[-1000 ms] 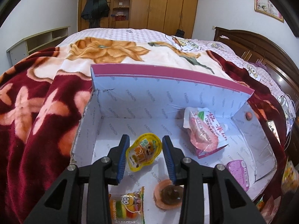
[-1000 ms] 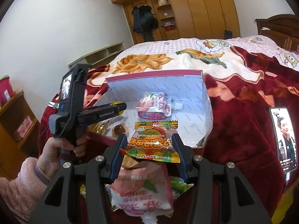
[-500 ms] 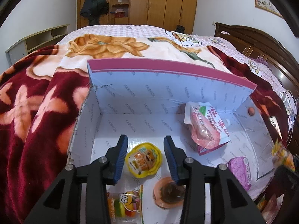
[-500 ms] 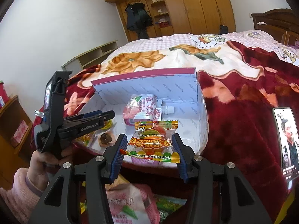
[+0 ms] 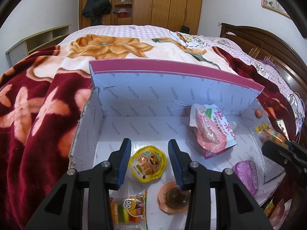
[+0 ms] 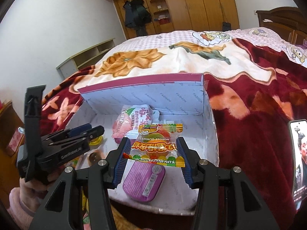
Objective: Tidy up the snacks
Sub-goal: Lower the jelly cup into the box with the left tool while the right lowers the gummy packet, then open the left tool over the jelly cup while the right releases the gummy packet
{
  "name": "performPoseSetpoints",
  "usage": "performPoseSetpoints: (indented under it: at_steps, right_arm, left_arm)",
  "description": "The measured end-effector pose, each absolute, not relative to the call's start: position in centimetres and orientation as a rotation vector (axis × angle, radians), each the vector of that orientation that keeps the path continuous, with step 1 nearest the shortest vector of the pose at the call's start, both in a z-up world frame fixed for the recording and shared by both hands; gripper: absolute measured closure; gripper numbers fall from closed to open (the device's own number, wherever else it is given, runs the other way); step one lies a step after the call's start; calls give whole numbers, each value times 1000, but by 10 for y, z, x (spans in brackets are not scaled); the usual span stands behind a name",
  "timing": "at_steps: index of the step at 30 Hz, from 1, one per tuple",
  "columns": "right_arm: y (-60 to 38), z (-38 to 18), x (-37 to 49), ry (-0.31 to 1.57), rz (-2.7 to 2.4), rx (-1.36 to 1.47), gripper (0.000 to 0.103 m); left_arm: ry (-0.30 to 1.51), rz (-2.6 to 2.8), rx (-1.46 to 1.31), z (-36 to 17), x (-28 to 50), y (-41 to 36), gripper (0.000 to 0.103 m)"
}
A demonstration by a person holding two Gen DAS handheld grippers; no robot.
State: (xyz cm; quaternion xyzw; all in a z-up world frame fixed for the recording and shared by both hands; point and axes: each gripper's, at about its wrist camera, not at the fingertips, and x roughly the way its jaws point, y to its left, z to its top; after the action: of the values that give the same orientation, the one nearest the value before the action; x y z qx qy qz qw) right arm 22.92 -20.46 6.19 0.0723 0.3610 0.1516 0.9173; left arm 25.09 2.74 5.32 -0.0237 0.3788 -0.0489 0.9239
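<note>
Right gripper pinches a gummy pack over the box; next, release it inside. Left gripper hangs spread over a jelly cup.

The box is pale blue inside with a magenta rim. The blanket is dark red with peach flowers. The cup is yellow, the tin purple, and the fingers blue.

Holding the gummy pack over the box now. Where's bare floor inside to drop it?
Bare floor: the box's back-left corner, behind the yellow jelly cup and left of the pink pouch. Crowded: the near edge, with the purple cup under the right gripper.
</note>
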Motion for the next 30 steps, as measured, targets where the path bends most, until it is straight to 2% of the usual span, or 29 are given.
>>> performPoseSetpoints:
  at_steps: [13,15,17,19,30]
  right_arm:
    - [-202,52,242,774,299,156,52]
    - [-202,52,242,773,296,155,51]
    - [-202,53,242,773,287,150,44]
    - [-202,54,241,770,285,147,41]
    - [-202,64,234,751,294,139,41]
  left_arm:
    - [777,-100,-49,52,250,27,61]
    - [777,-101,-48,52,250,27,61]
    - [778,-101,-47,52,250,27,61]
    - [779,-102,-47,52,250,27,61]
    - [762,-106,-55,54,243,26,61]
